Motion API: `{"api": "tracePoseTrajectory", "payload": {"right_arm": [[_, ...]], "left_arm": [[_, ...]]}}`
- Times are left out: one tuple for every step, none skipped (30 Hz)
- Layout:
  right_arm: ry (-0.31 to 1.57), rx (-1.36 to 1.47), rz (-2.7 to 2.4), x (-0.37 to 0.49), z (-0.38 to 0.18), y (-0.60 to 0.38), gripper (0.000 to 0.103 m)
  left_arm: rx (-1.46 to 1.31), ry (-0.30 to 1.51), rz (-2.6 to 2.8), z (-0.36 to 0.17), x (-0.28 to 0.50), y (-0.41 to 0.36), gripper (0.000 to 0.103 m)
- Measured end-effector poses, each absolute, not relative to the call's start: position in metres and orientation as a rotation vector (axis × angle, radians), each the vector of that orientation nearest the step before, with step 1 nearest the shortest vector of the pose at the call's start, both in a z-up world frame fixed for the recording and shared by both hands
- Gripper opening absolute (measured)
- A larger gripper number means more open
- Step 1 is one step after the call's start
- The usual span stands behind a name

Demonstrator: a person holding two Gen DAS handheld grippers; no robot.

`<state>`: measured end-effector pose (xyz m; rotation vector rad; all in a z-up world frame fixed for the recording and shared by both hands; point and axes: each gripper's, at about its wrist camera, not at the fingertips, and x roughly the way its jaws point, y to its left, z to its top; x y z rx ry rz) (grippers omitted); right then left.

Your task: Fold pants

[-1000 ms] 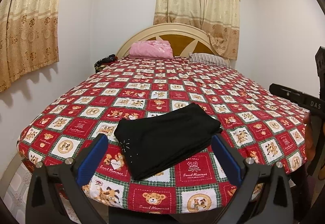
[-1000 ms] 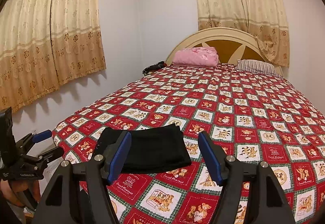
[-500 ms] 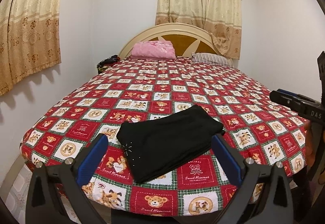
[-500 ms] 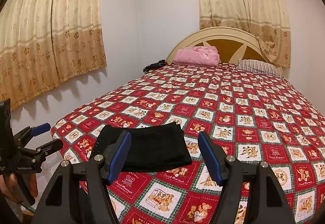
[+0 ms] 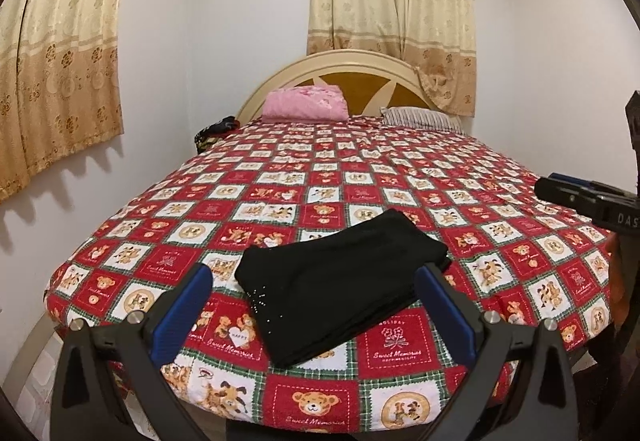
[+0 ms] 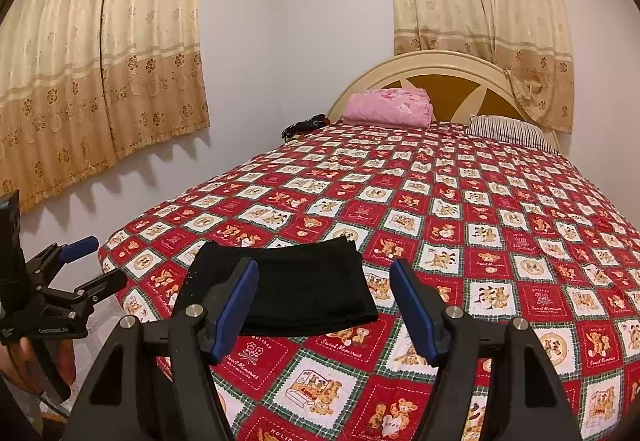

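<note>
White walls and beige floral curtains (image 5: 392, 21) frame a bed (image 5: 360, 177) with a cream and brown headboard (image 6: 444, 81). Its cover is a red, white and green patchwork printed with teddy bears. At the head end lie a pink folded blanket (image 5: 306, 103) and a striped pillow (image 5: 420, 118), with a dark bundle (image 6: 304, 125) at the mattress edge near the wall.

Folded into a compact rectangle, the black pants (image 5: 340, 277) rest flat on the cover near the foot end of the bed, a scatter of tiny sparkles showing along one edge.

Above the foot edge, the left gripper (image 5: 316, 309) stands with its blue-padded jaws wide apart and nothing between the pads; the pants lie beyond and below the fingertips, untouched. The right gripper (image 6: 324, 305) is likewise spread wide and empty, set just short of the pants' near edge. In the right wrist view the left tool appears at the far left, gripped by a hand (image 6: 28, 361). The two grippers are well apart, side by side.
</note>
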<state>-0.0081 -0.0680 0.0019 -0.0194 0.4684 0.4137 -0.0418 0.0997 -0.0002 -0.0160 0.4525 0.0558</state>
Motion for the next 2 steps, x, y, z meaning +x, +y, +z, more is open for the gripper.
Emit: {"api": "tracePoseTrajectory", "payload": {"right_arm": [[0.469, -0.02, 0.414, -0.0081, 0.0014, -0.0676, 0.07], [0.469, -0.021, 0.413, -0.0079, 0.0011, -0.0673, 0.07]], "left_arm": [[-0.015, 0.454, 0.053, -0.0006, -0.0409, 0.1002, 0.103], [-0.014, 0.458, 0.046, -0.0011, -0.0393, 0.0996, 0.103]]}}
